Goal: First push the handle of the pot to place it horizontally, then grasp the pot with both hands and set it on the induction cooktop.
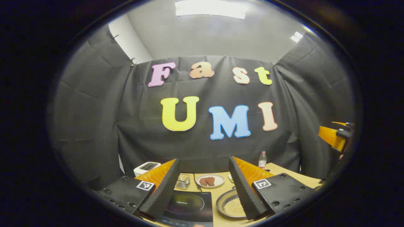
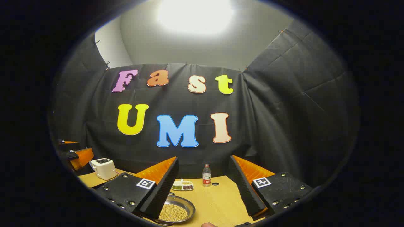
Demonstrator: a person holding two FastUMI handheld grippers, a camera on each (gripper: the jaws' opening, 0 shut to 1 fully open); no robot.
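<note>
In the left gripper view, the shallow metal pot [image 1: 229,205] holding yellow beans sits on the wooden table just right of the black induction cooktop [image 1: 189,206]. My left gripper [image 1: 203,164] hovers open above both with nothing between its fingers. The pot [image 2: 176,208] appears again in the right gripper view, low and partly behind the left finger of my open, empty right gripper [image 2: 204,161]. I cannot make out the pot's handle. The right gripper [image 1: 336,135] shows at the far right edge of the left gripper view, and the left gripper [image 2: 75,155] at the far left of the right gripper view.
A white toaster [image 2: 102,168] stands at the table's back left. A plastic bottle [image 2: 206,175] and a small divided dish [image 2: 182,186] sit near the back wall. A plate with brown pieces [image 1: 210,180] and a glass container [image 1: 183,181] lie behind the cooktop.
</note>
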